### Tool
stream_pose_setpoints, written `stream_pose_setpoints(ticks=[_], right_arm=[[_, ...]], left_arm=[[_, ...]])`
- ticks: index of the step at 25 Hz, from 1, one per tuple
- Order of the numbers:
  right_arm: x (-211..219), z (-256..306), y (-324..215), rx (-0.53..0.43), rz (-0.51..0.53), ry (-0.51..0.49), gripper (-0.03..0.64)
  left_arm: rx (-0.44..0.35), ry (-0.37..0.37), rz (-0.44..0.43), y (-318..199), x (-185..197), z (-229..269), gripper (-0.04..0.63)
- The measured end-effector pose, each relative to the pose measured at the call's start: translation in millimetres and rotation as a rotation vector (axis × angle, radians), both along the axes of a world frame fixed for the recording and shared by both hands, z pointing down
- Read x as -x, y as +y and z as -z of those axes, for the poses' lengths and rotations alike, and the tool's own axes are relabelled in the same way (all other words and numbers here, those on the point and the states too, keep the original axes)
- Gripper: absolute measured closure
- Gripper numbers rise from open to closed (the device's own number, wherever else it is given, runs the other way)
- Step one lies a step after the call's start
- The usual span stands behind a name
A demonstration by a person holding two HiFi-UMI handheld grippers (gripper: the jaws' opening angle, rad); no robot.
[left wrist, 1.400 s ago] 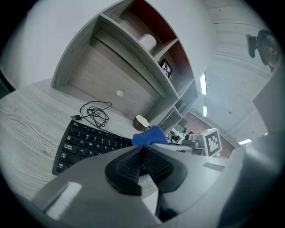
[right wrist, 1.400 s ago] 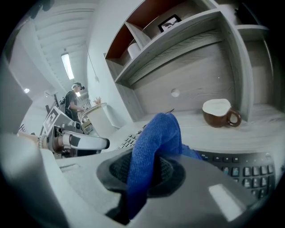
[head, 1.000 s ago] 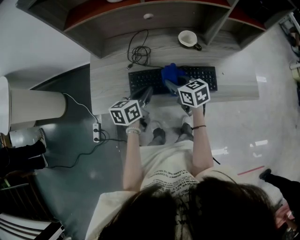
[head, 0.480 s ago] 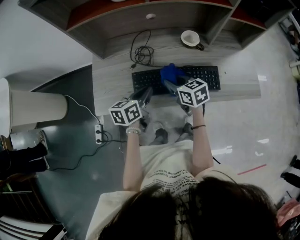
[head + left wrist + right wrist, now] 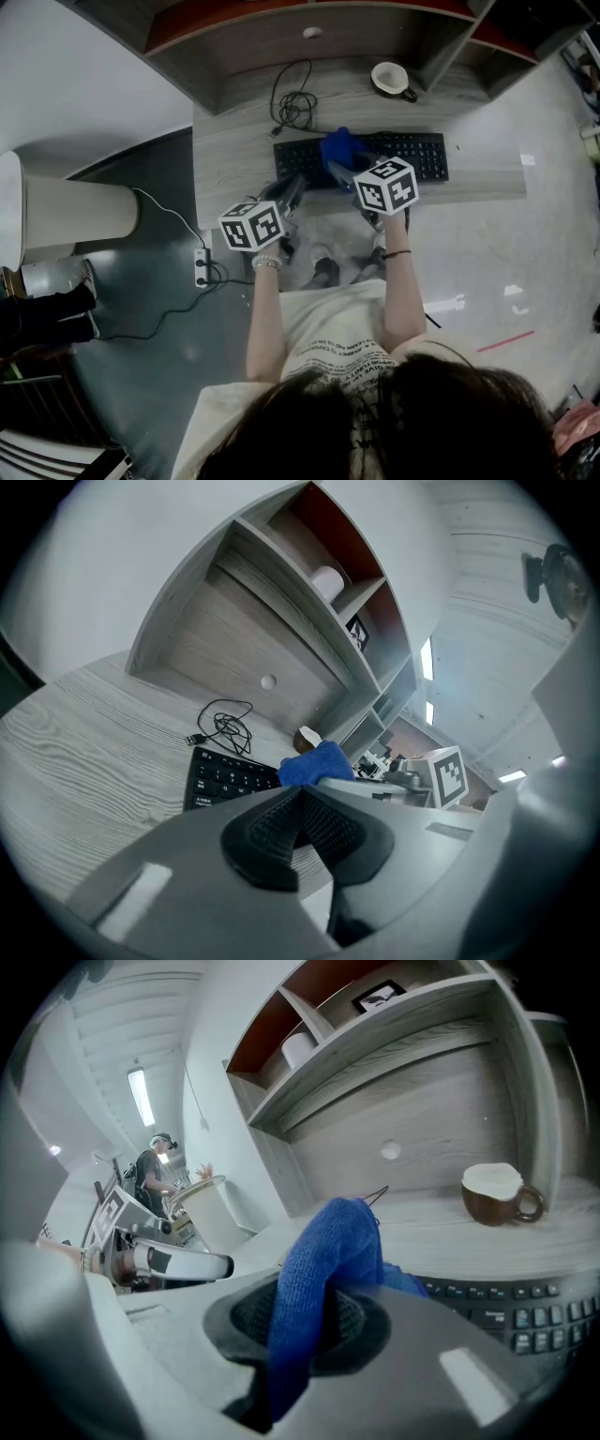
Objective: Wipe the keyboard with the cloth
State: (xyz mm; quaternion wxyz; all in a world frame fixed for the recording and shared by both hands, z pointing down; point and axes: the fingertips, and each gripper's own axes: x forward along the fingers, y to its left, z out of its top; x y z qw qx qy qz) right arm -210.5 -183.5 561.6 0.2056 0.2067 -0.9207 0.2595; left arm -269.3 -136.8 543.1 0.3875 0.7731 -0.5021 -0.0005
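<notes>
1 wood-grain desk (image 5: 234, 159) carries keyboard (image 5: 417, 155), cable (image 5: 295, 108), mug (image 5: 389, 78).

Both forearms reached forward side by side, each hand behind its tool's marker cube. The left gripper (image 5: 298, 803) had its ribbed pads pressed together with nothing between them, and it sat to the left of the right tool and a little behind it. The right gripper (image 5: 323, 1321) reached farther ahead, its jaws clamped on a fold of the blue cloth (image 5: 328, 1241), which bulged up past their tips.
</notes>
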Motion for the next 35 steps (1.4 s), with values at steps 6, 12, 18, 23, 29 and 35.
stream_pose_setpoints(ticks=[6,12,18,23,29,35], right_arm=[[16,0,5,-0.002,0.011,-0.003,0.558],[30,0,8,0.0,0.016,-0.007,0.558],[41,-2,9,0.0,0.02,-0.005,0.558],[51,-3,9,0.001,0.021,-0.005,0.558],[64,-2,12,-0.002,0.037,-0.009,0.558],[79,-1,20,-0.008,0.069,-0.011,0.558]], left_arm=[[0.001,-0.002,0.01,6,14,-1,0.591],[0.005,-0.004,0.014,11,27,-3,0.591],[0.004,-0.004,0.025,13,40,-4,0.589],[0.004,-0.003,0.03,15,50,-6,0.591],[0.006,-0.004,0.045,19,62,-7,0.591],[0.002,-0.007,0.059,24,72,-6,0.591]])
